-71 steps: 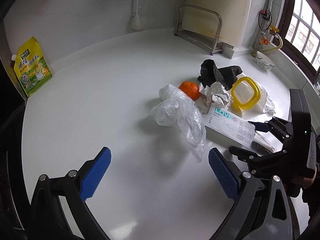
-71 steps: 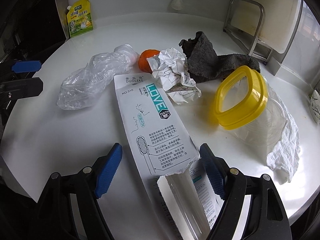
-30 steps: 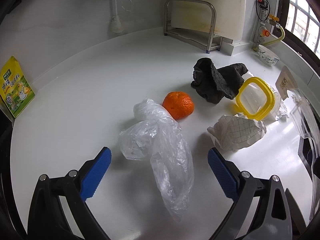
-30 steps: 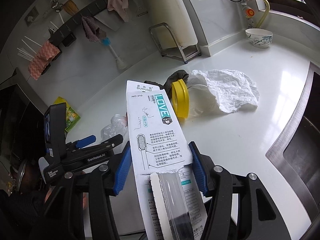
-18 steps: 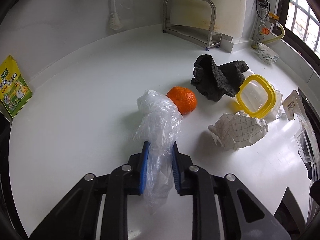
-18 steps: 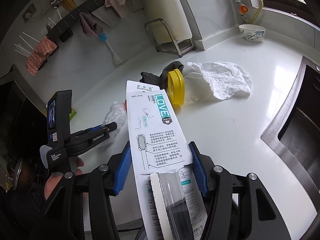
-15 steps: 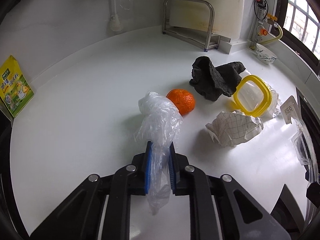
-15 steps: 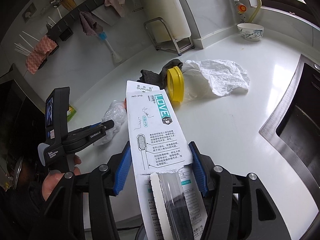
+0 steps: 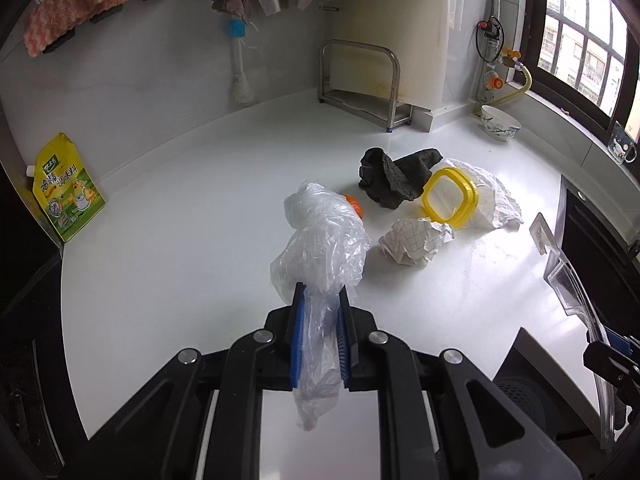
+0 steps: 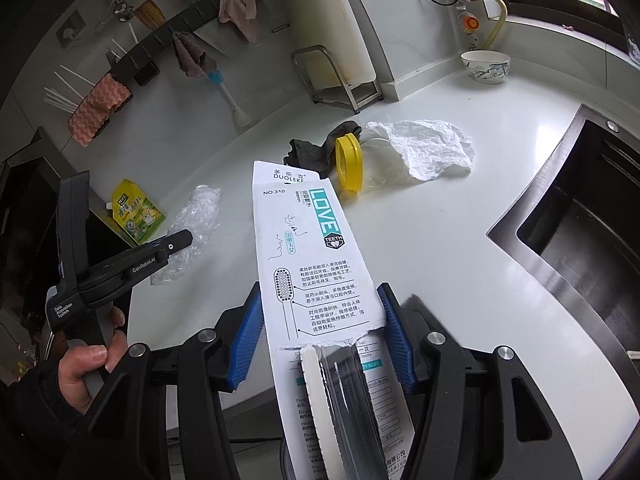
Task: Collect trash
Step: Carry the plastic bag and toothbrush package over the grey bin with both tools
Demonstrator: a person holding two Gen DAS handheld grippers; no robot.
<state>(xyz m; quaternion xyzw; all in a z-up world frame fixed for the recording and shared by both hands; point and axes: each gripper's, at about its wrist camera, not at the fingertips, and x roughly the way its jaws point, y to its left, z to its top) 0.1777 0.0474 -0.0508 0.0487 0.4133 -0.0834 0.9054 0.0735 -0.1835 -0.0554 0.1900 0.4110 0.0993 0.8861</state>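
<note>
Trash is in both of my tools at this moment: my left gripper (image 9: 320, 320) has its jaws pinched narrow on a crumpled clear plastic bag (image 9: 324, 236), which bulges up ahead of the blue pads (image 9: 298, 336) and trails a thin tail below them, lifted off the white table (image 9: 180, 240). From the right wrist camera I see that same bag (image 10: 192, 220) hanging at the tip of the left tool, with the person's left hand (image 10: 86, 368) wrapped around its handle. My right gripper (image 10: 322, 340) has its jaws set about the width of a toothbrush package (image 10: 308, 260), a white card printed "LOVE" with a torn lower part and a clear blister, clamped at both long edges and held up off the table. On the table ahead I can see an orange (image 9: 355, 205) mostly hidden behind the bag, a dark grey rag (image 9: 394, 178) just beyond it, a clear container with a yellow rim (image 9: 450, 196) lying on its side and touching the rag, a crumpled white sheet (image 9: 498, 204) against the container's far side, and a ball of grid-printed paper (image 9: 416, 242) just in front of the container. A yellow pouch (image 9: 66, 186) leans at the far left edge, well apart from the pile, and a small bowl (image 9: 500, 122) sits near the window. A dark sink (image 10: 580, 240) opens to the right.
</note>
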